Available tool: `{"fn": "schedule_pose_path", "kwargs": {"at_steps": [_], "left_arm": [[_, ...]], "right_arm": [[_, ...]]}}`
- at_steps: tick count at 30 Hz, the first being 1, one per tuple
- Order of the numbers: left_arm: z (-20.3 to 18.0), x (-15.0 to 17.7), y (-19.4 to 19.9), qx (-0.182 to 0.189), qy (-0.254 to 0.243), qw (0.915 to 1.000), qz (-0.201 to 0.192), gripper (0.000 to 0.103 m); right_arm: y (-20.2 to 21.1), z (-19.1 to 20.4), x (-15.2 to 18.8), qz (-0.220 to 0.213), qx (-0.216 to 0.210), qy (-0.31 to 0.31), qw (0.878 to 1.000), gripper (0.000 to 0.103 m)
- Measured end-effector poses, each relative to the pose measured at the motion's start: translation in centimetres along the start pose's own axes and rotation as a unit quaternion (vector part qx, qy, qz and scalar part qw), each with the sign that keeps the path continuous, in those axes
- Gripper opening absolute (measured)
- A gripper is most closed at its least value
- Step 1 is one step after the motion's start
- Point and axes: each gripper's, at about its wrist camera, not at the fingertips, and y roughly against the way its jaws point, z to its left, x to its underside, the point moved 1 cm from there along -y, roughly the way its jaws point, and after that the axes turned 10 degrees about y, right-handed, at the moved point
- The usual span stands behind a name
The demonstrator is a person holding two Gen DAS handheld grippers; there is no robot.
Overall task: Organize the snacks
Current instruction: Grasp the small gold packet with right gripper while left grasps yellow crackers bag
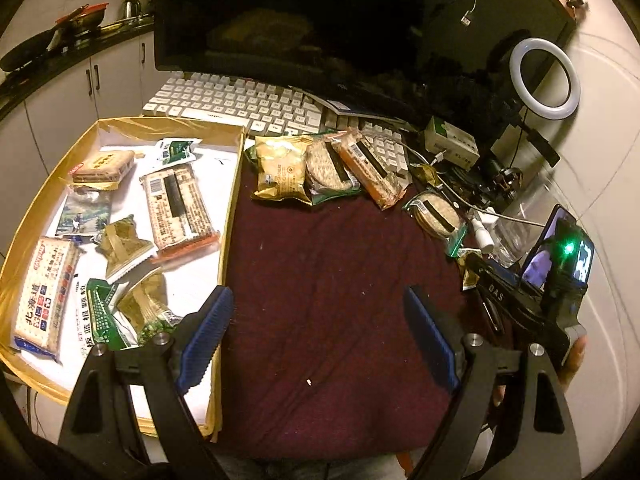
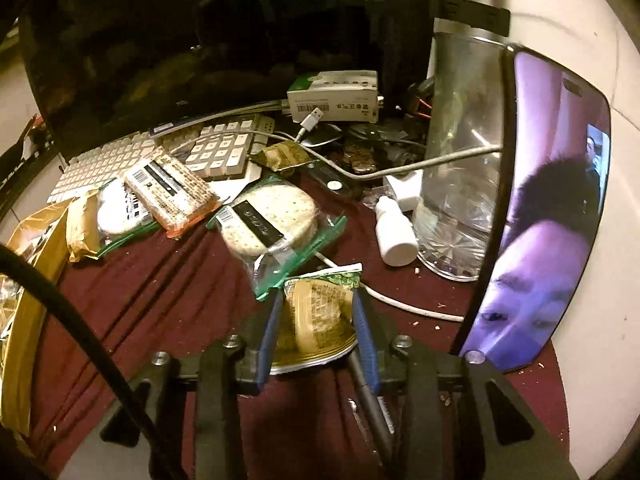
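A gold-rimmed box (image 1: 230, 216) at the left holds several snack packets. More snacks lie by the keyboard: a gold packet (image 1: 280, 172), a round cracker pack (image 1: 326, 172), an orange-edged bar (image 1: 370, 168) and another round cracker pack (image 1: 436, 210), which also shows in the right wrist view (image 2: 272, 220). My left gripper (image 1: 318, 328) is open and empty above the maroon cloth (image 1: 320, 264). My right gripper (image 2: 316, 320) is shut on a small green-and-gold snack packet (image 2: 316, 316), low over the cloth, and shows at the right of the left wrist view (image 1: 520, 292).
A white keyboard (image 1: 240, 104) and dark monitor (image 1: 300, 20) stand behind the snacks. A clear glass (image 2: 460, 160), white bottle (image 2: 394, 232), cables, a small carton (image 2: 336, 94) and a phone (image 2: 552, 208) crowd the right. A ring light (image 1: 544, 78) stands far right.
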Motion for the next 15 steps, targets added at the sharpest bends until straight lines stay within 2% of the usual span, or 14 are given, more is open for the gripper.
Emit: {"fn": "schedule_pose_path", "kwargs": {"at_steps": [5,8,10,15], "left_arm": [[0.2,-0.2,-0.4,0.001,0.002,1.0000,0.006,0.087],[0.7,-0.6,-1.3,0.009,0.014,0.9997,0.018,0.087],[1.1,-1.2,-2.3,0.004,0.026,0.9992,0.030,0.087],[1.0,-3.6,-4.4,-0.007,0.033,0.9984,0.046,0.087]], "right_arm": [[0.8,1.2,0.1,-0.012,-0.040,0.003,0.999,0.023],[1.7,2.6,0.1,-0.034,-0.125,-0.003,0.992,0.023],[1.6,4.1,-0.4,-0.039,-0.192,0.002,0.981,0.023],[0.1,6.4,-1.3,-0.032,-0.269,0.004,0.963,0.023]]}}
